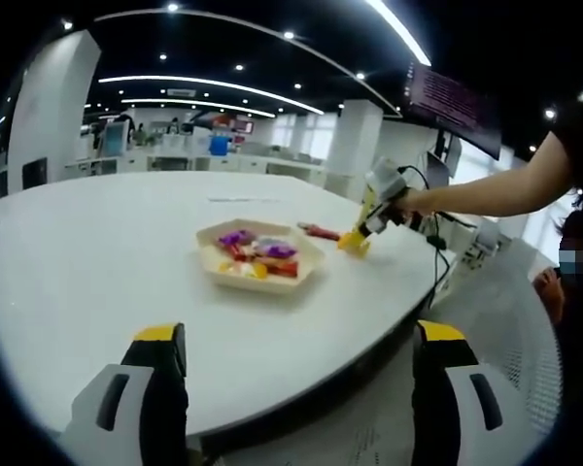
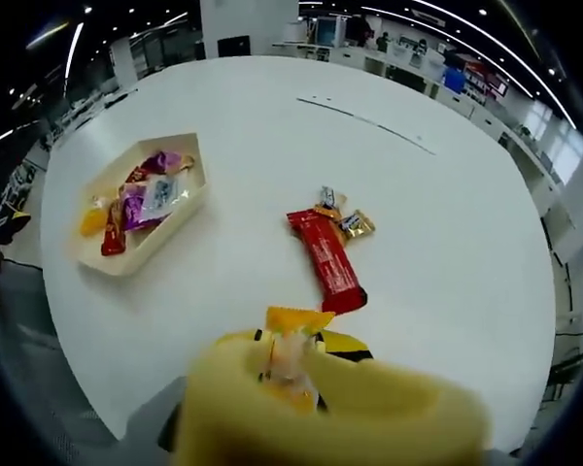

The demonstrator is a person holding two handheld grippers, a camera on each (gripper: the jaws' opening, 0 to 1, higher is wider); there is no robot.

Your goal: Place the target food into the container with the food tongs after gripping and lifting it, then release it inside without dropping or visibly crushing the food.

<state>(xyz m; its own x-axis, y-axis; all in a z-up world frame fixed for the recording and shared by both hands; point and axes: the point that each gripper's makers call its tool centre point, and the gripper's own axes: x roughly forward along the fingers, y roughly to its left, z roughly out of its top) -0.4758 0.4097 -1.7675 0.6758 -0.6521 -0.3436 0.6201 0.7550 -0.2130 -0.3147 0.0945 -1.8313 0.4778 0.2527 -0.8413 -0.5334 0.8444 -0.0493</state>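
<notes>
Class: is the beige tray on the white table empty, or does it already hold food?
Not empty. The beige tray holds several wrapped sweets, purple, orange and red, seen in both views.

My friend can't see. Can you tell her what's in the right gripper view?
Yellow food tongs pinch an orange-wrapped candy above a round white table. Ahead lie a red snack bar and a small gold sweet, with a tray of candies further left.

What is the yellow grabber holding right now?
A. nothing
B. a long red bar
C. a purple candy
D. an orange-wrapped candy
D: in the right gripper view, the yellow tongs pinch an orange-wrapped candy, while the red bar lies on the table.
</notes>
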